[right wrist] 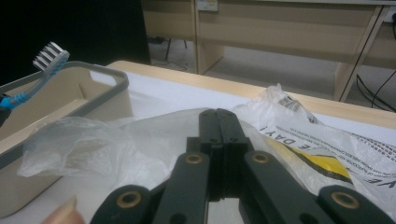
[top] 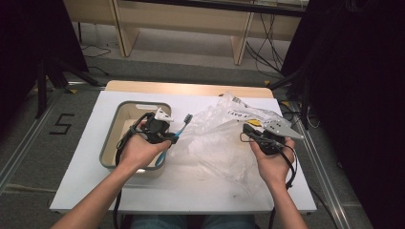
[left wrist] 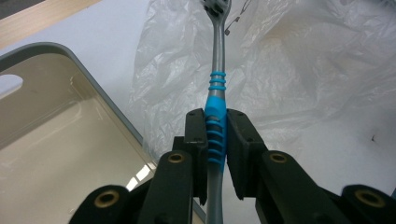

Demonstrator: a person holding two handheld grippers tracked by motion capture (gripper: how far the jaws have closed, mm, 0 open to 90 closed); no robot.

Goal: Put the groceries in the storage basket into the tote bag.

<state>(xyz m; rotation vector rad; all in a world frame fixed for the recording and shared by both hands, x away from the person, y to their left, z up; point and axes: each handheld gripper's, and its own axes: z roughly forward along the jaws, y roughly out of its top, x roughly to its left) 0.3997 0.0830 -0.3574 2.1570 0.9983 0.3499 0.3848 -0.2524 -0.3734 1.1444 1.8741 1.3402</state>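
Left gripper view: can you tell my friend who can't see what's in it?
Two black jaws of the left gripper squeeze a blue-and-grey toothbrush, bristles pointing away toward a crinkly clear plastic bag. A beige tub sits at the left.

Bare table near edge; bin [top: 111, 125] left, bag [top: 219, 138] centre
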